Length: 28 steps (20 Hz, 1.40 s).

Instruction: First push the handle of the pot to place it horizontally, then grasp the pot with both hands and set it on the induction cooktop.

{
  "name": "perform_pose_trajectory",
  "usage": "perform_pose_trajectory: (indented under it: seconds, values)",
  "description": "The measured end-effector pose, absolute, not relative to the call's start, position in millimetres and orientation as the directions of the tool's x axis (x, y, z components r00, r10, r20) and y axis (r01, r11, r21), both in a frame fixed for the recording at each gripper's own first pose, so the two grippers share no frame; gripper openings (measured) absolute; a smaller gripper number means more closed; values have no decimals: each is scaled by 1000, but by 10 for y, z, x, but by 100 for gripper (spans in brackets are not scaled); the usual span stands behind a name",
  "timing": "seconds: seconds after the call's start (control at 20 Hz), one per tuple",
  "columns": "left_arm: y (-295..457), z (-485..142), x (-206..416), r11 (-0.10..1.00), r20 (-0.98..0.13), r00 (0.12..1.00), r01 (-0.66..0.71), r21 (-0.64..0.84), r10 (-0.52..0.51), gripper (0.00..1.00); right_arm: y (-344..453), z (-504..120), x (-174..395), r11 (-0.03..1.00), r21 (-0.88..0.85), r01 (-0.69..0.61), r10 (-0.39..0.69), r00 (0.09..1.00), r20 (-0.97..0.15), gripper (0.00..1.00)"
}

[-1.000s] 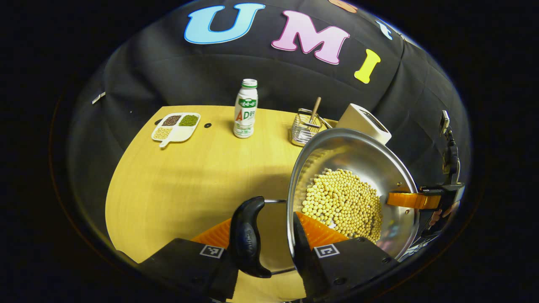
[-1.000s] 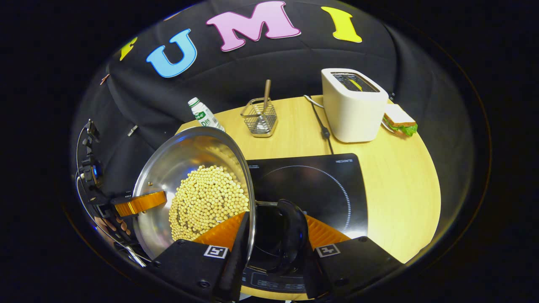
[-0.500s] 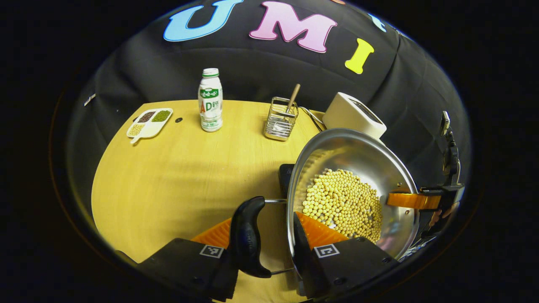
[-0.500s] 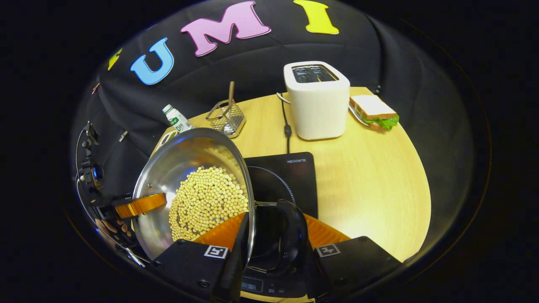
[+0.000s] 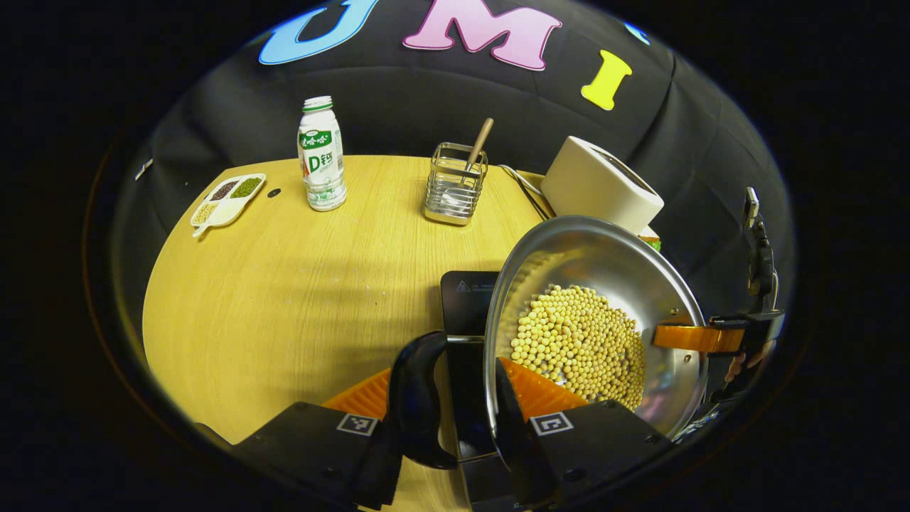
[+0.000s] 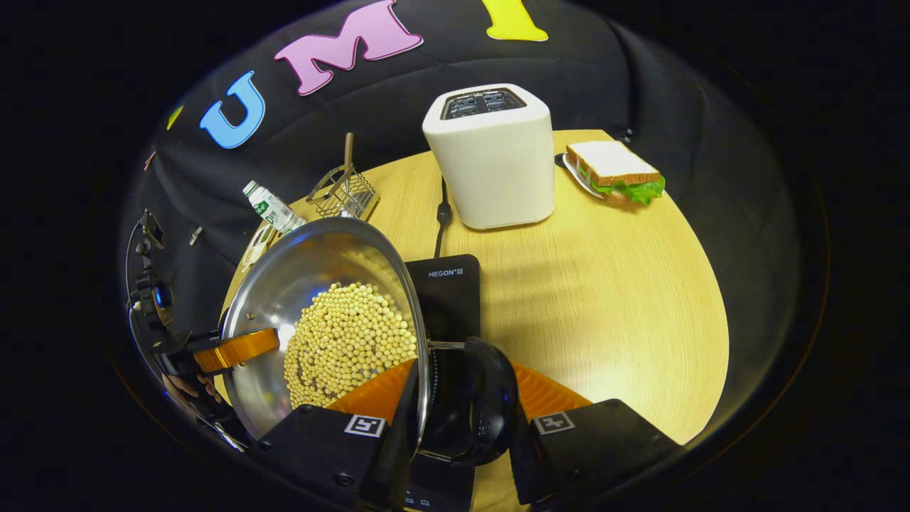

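Centrally, a round wooden desk (image 5: 284,284) carries every item. Largest on it, a steel pot (image 5: 604,263) filled with pale beans (image 5: 576,341) is held off the desk top between both grippers, above the near end of the black induction cooktop (image 6: 448,291), which lies toward the desk's near edge. Whether the pot's base touches the cooktop cannot be told.

Left gripper (image 5: 455,398): its jaws are closed on the pot's left black handle (image 5: 416,398), one finger outside the handle loop, the other inside the rim against the beans. Right gripper (image 6: 455,405): clamped likewise on the right black handle (image 6: 483,398), fingers on either side of rim and handle. Each gripper appears in the other's view at the pot's far rim.

Behind the cooktop, a white toaster (image 6: 490,156) stands near the desk's far edge, its cord running toward the cooktop. A sandwich (image 6: 615,174) lies beside the toaster at the far right edge. A white bottle (image 5: 320,153) and a wire basket (image 5: 455,185) holding a wooden-handled utensil stand along the far edge; a small divided dish (image 5: 226,199) of grains sits at the far left edge.
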<state>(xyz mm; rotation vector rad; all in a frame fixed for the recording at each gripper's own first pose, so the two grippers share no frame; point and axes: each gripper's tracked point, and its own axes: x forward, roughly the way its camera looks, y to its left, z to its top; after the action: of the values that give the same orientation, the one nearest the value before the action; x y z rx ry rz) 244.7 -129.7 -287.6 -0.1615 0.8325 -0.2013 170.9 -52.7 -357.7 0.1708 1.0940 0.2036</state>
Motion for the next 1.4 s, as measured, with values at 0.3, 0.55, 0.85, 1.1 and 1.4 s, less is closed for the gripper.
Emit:
perform_pose_trajectory:
  seconds: [0.3,0.55,0.85,1.1,1.4]
  values:
    - [-1298,-2928,2449,967,-731,637,107,-232,-246,66,-521,-3598,1730,968,234,-92,250,450,-857,63]
    - [-1262,-2876,2433,969,-734,636,105,-223,-238,73,-548,-3601,1716,975,205,-81,220,446,-868,66]
    - [-1134,-2628,2339,962,-707,668,54,-266,-233,99,-525,-3436,1690,987,148,-61,159,498,-852,100]
    - [-1037,-2150,2027,962,-648,729,54,-269,-222,96,-602,-2895,1586,995,93,-35,95,616,-782,99]
    - [-653,-1268,1433,972,-507,856,-21,-235,-104,95,-706,-1980,1329,1000,-12,15,-19,792,-610,99]
